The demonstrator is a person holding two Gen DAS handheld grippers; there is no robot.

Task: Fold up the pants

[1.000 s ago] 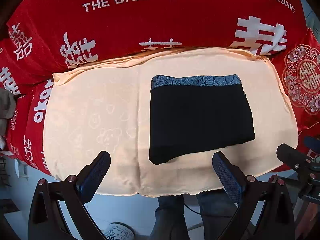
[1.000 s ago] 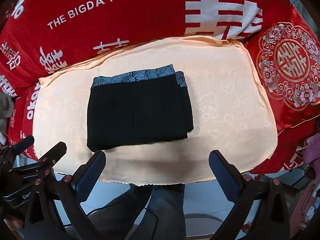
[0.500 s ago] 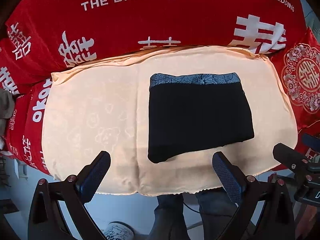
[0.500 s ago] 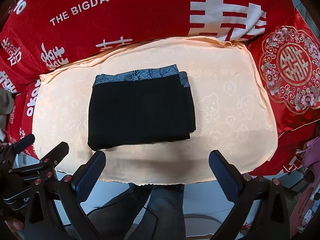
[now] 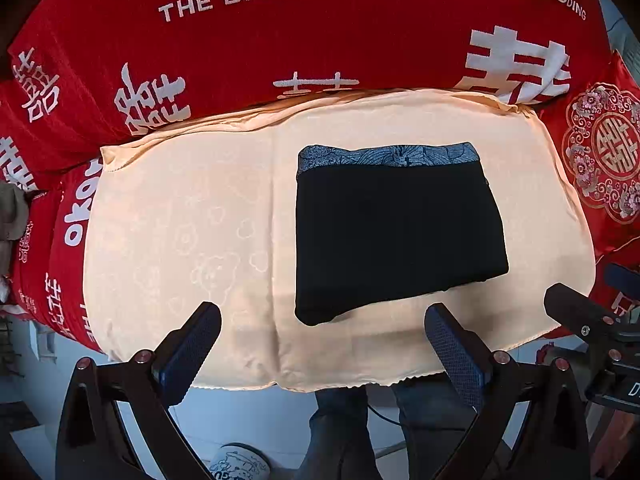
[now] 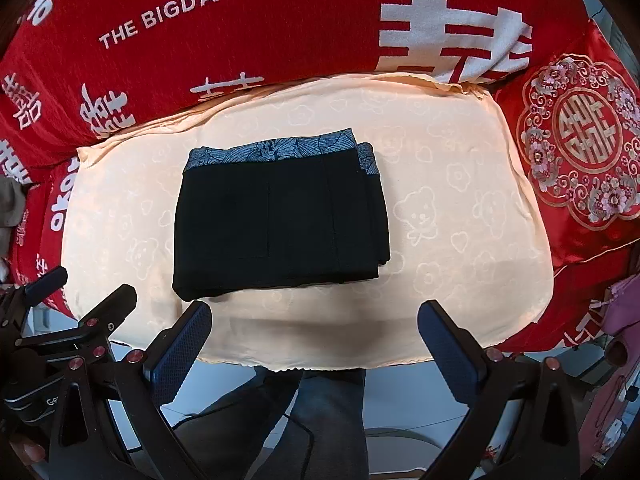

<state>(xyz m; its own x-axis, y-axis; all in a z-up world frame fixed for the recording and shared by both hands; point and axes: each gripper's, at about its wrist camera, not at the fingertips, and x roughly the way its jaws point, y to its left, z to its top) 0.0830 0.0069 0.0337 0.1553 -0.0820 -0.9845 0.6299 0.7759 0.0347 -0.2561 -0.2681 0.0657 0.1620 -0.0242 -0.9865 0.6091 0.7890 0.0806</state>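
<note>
The black pants [image 5: 396, 232] lie folded into a flat rectangle on the peach cloth [image 5: 180, 220], with a blue-grey patterned waistband along the far edge. They also show in the right wrist view [image 6: 276, 220], where stacked layers show at their right side. My left gripper [image 5: 322, 340] is open and empty, held near the cloth's front edge, short of the pants. My right gripper [image 6: 314, 334] is open and empty too, near the front edge and apart from the pants. Each gripper shows at the edge of the other's view.
The peach cloth [image 6: 460, 220] covers a seat of a red sofa [image 5: 280, 40] with white lettering. A red embroidered cushion [image 6: 576, 152] lies to the right. The person's legs in jeans [image 6: 320, 420] and the floor are below the front edge.
Both grippers have drifted very slightly; the scene sits a little lower in the right wrist view. The pants have not moved and both grippers stay open.
</note>
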